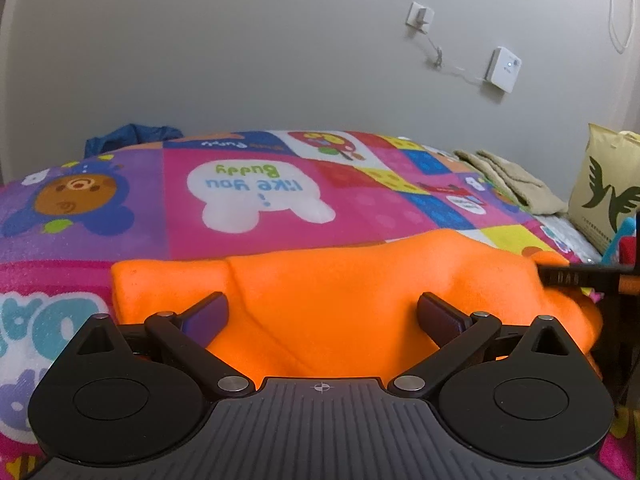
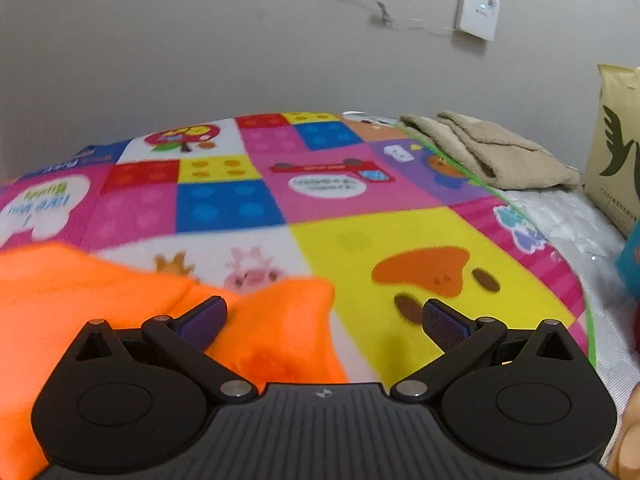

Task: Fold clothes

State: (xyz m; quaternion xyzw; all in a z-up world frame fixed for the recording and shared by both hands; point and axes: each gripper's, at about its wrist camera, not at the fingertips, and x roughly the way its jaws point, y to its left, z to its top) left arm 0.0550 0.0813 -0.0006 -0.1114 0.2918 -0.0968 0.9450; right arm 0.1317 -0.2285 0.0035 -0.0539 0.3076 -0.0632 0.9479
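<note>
Pale grey wall [image 1: 240, 40] rises behind a bed covered with a loud cartoon blanket [image 1: 248, 192] of pink, purple, yellow and blue squares, one patch lettered "I like you Buddy" as seen upside down from the left wrist view. Beyond the left gripper [image 1: 322, 314], its jaws spread wide and holding nothing, lies the orange garment [image 1: 360, 292], a soft fleecy piece bunched in loose folds; it fills the gap between the two fingers and runs out past both, further past the right-hand one. At the far right of that view a dark bar of the other tool [image 1: 576, 276] sits against the garment's edge. The right gripper [image 2: 324, 320] is also released, jaws apart with nothing between the pads; a raised corner of the orange garment [image 2: 280, 320] sits just inside its left finger, the rest spreading away to the left of the jaws, while bare yellow blanket [image 2: 440, 232] with a duck-like face lies ahead of the right finger. Well beyond the jaws on the right, a folded beige towel [image 2: 488, 152] rests at the blanket's far edge, beside a yellow-green bag [image 2: 616, 152] printed with dark leaf shapes. Crumpled blue cloth [image 1: 132, 136] sits at the far left against the wall, and a white wall box [image 2: 478, 12] with a small cable hangs above.
</note>
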